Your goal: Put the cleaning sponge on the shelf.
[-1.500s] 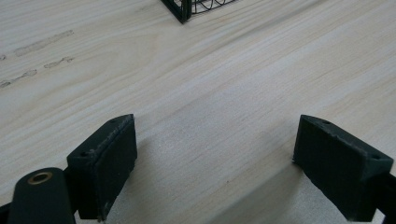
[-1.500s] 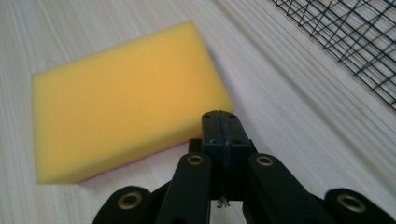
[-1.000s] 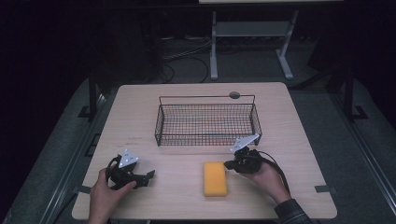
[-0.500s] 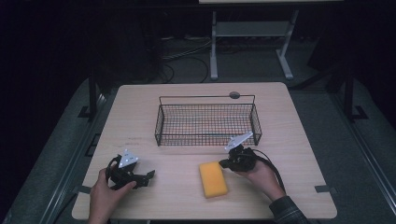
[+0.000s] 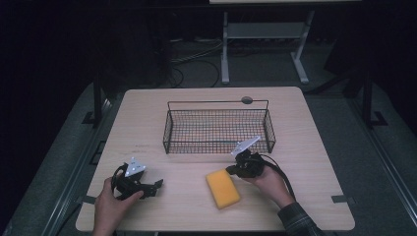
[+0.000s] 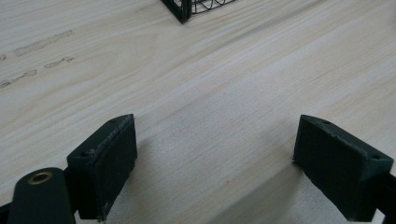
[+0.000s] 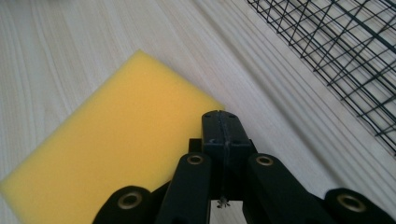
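Sponge [image 5: 223,188] lies flat on the table [image 5: 314,147] in the high view, just left of and slightly nearer than the right tongs [image 5: 231,170], whose tips sit at its far right corner; whether they touch it I cannot tell. The left tongs [image 5: 158,186] rest well to the sponge's left, with bare wood between. A wire basket [image 5: 218,127] stands just beyond the right tongs. The table is pale wood; around it are dark floor, cables and a white stand. Open tabletop lies right of the right tongs and ahead of the left tongs, up to the basket.

In the left gripper view, the left tongs [image 6: 215,158] are released, the 2 jaws wide apart over bare wood, and a basket corner [image 6: 182,9] shows far ahead.

In the right gripper view, the right tongs [image 7: 225,122] are clenched on nothing, jaws pressed together, tips over the sponge's [image 7: 116,149] near edge. The basket's mesh [image 7: 345,51] runs close by on the right, with a strip of table between.
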